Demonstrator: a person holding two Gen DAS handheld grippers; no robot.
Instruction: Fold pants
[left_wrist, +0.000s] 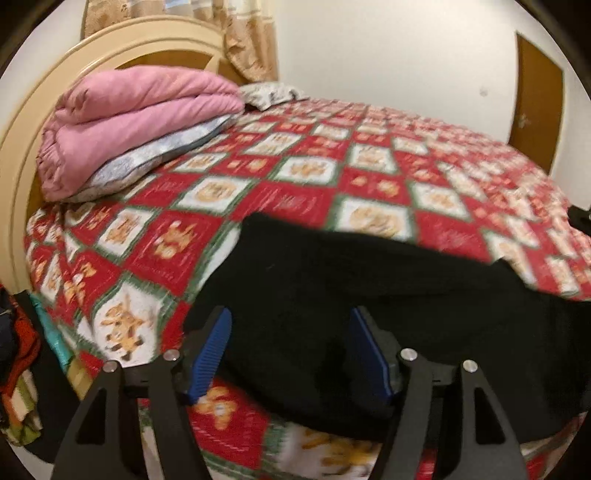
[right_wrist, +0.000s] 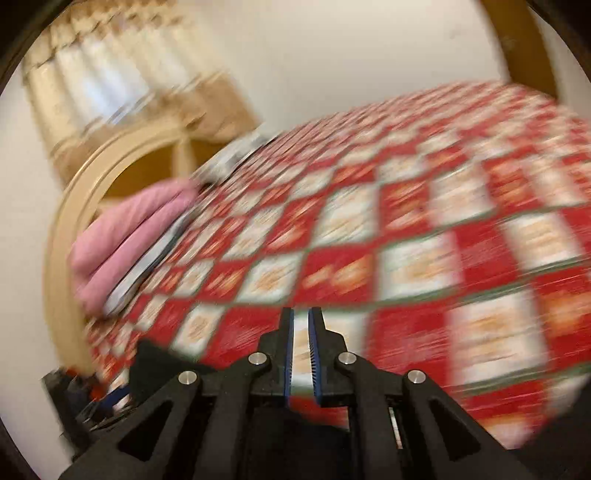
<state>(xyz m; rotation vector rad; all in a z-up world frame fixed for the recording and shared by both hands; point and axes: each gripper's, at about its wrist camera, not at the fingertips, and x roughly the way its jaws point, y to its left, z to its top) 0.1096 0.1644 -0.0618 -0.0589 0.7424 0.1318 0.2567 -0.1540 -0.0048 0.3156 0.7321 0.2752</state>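
Black pants (left_wrist: 369, 288) lie across the near part of a bed with a red, white and green checked cover (left_wrist: 295, 177). My left gripper (left_wrist: 291, 325) is open, its blue-padded fingers (left_wrist: 212, 347) spread over the near edge of the pants, nothing held. In the right wrist view my right gripper (right_wrist: 301, 317) is nearly shut with a narrow gap and nothing between the pads (right_wrist: 288, 350). It hovers above the bed cover (right_wrist: 406, 240). That view is heavily motion-blurred. A dark fabric corner (right_wrist: 151, 362) shows at lower left, perhaps the pants.
A folded pink blanket (left_wrist: 129, 118) on a grey pillow (left_wrist: 155, 158) lies at the cream headboard (left_wrist: 22, 155). Clothes (left_wrist: 18, 354) pile beside the bed at left. A wooden door (left_wrist: 535, 103) and a curtain (left_wrist: 251, 44) stand behind. The blanket also shows in the right view (right_wrist: 125, 236).
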